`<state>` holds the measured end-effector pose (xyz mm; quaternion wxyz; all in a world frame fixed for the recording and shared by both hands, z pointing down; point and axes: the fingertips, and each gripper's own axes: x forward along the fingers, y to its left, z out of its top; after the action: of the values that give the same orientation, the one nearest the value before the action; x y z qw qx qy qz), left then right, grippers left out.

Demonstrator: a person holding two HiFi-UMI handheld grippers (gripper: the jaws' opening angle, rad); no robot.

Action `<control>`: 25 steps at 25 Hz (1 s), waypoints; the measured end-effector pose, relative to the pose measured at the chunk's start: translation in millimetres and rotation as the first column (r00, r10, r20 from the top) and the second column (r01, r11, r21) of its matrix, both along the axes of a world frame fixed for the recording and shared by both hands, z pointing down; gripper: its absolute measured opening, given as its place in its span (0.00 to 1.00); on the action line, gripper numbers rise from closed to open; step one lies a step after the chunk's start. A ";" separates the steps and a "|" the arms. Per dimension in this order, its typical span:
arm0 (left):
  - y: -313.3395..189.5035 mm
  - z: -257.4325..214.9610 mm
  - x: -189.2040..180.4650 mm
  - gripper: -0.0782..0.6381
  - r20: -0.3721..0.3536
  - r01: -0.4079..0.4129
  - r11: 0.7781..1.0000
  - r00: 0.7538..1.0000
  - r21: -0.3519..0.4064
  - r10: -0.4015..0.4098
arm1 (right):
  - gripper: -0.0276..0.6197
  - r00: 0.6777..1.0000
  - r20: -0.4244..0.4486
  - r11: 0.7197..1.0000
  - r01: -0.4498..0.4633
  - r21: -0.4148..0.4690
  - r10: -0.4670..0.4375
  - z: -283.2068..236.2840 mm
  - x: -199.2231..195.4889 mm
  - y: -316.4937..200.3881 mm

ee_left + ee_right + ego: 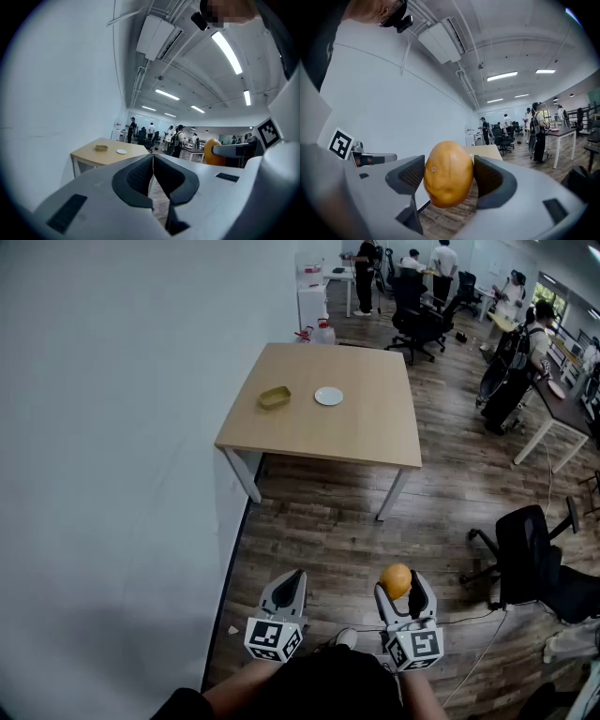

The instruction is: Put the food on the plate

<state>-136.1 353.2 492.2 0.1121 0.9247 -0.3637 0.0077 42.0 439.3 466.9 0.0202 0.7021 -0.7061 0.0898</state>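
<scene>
An orange-yellow, potato-like food piece sits clamped between the pads of my right gripper; in the head view the food shows at the tips of the right gripper, low over the wooden floor. My left gripper is beside it, jaws pressed together and empty, as the left gripper view confirms. A small white plate lies on the far wooden table, well ahead of both grippers. The plate is tiny in the left gripper view.
A yellowish tray lies left of the plate on the table. A white wall runs along the left. A black office chair stands to the right. Several people and desks fill the room's far end.
</scene>
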 end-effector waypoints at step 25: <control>-12.0 9.1 89.0 0.13 0.051 0.024 0.999 0.998 0.043 -0.027 | 0.62 0.998 0.048 0.996 0.027 0.087 -0.031 12.3 103.0 -18.1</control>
<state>-47.1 341.2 501.3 0.0833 0.9217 -0.3783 0.0226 145.1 421.2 479.2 -0.0262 0.6896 -0.7197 0.0761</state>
